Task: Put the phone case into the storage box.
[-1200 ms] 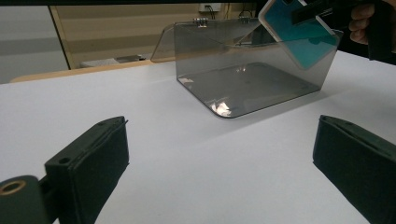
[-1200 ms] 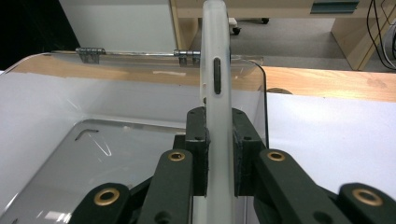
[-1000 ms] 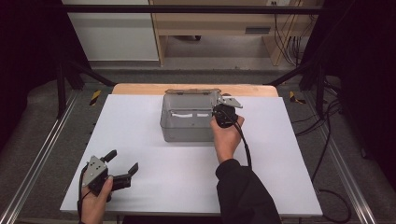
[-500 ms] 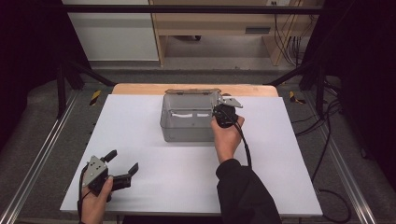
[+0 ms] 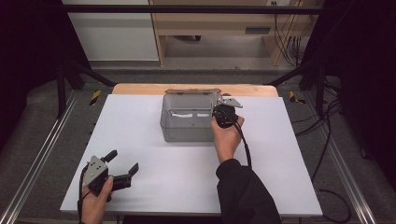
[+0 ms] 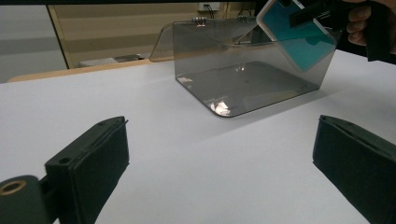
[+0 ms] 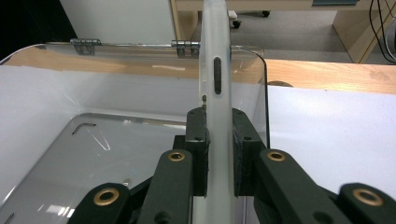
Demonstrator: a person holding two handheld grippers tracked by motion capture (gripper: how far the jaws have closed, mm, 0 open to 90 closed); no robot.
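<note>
Currently the clear box (image 5: 187, 122) sits mid-table, open-topped. My right gripper (image 7: 218, 154), clamped on the phone (image 7: 215, 84), holds it edge-up at the box's right wall, long axis pointing away. Left gripper (image 5: 120, 169) idles wide open, well apart.

On the one white desk (image 5: 154, 140) there are one clear box (image 5: 189, 117) with two small metal hinges (image 7: 85, 42), one phone in a pale case (image 6: 296, 33), and two handheld grippers, the left gripper (image 5: 122, 164) and the right gripper (image 5: 221, 113), each with two black jaws.
</note>
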